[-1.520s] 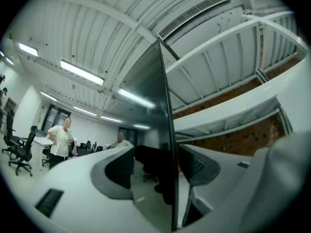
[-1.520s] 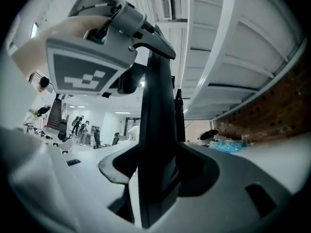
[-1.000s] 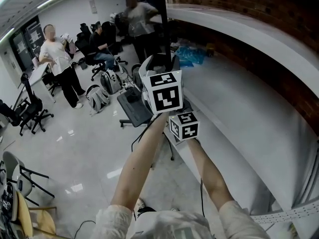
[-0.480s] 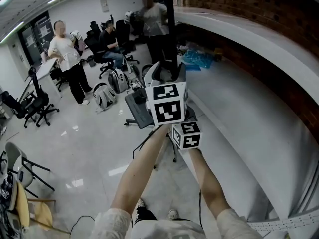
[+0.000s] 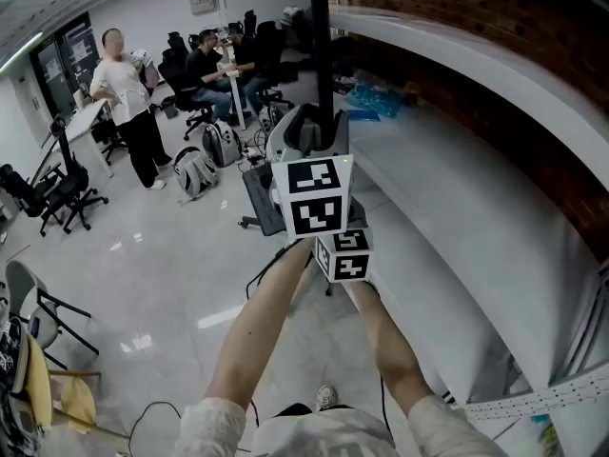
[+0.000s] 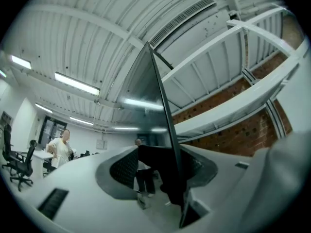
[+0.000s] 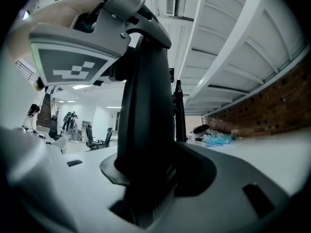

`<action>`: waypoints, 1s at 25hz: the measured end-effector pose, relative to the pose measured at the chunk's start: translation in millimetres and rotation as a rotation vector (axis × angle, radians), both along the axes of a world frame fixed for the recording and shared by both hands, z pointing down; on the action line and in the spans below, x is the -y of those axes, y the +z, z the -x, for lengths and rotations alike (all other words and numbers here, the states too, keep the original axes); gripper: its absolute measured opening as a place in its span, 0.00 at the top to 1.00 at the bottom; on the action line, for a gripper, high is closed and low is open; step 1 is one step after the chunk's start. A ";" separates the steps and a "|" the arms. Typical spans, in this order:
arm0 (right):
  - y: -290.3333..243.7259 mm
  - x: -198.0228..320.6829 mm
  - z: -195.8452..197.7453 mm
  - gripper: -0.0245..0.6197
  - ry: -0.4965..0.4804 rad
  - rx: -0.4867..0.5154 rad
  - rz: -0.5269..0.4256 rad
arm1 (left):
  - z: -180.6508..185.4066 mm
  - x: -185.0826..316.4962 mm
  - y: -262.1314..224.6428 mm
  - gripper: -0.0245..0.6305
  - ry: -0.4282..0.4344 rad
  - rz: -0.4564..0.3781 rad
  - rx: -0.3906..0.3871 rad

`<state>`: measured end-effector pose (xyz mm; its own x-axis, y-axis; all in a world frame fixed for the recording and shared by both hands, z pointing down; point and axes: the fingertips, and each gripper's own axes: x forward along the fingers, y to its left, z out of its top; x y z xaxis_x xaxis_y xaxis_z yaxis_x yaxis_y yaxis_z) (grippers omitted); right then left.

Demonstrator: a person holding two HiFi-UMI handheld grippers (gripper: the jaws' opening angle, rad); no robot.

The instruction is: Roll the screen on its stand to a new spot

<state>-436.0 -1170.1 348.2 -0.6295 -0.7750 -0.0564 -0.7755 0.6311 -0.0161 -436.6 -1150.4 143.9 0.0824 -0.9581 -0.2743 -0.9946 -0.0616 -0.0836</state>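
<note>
The tall black screen [image 5: 322,46] shows edge-on as a thin dark upright, with its wheeled stand base [image 5: 259,190] on the floor below. Both arms reach to it, the left marker cube [image 5: 312,196] above the right one [image 5: 344,253]. In the left gripper view my left gripper [image 6: 165,193] straddles the screen's edge [image 6: 163,110]. Its jaws have just been closing. The panel rests against the right jaw and a gap shows at the left pad. My right gripper [image 7: 155,188] is shut on the thick black edge [image 7: 146,110] just below the left gripper.
A long white curved ledge [image 5: 447,188] runs along the right under a brick wall [image 5: 495,27], with blue bags [image 5: 376,101] on it. One person stands [image 5: 124,93] and others sit [image 5: 205,74] at desks ahead. A backpack [image 5: 195,171] and office chairs [image 5: 52,193] stand on the glossy floor.
Both grippers and the screen have moved forward along the ledge towards the desks. The person who stood just beyond the screen is out of sight now.
</note>
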 end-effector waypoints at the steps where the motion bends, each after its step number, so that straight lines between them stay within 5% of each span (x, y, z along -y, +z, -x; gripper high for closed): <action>1: -0.2 -6.6 2.1 0.65 0.007 -0.001 0.000 | 1.9 -6.9 -0.4 0.59 0.005 -0.004 0.001; 12: -4.0 -88.3 12.1 0.65 0.054 -0.015 0.019 | 12.7 -87.3 -5.7 0.59 0.072 -0.010 -0.026; 25: -14.7 -192.0 -26.8 0.65 0.071 0.004 0.003 | -28.3 -188.9 -6.1 0.58 0.132 -0.044 -0.038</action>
<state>-409.1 -978.0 333.5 -0.5726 -0.8179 -0.0564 -0.8183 0.5744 -0.0214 -408.3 -961.5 137.8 0.1958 -0.9267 -0.3207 -0.9806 -0.1892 -0.0519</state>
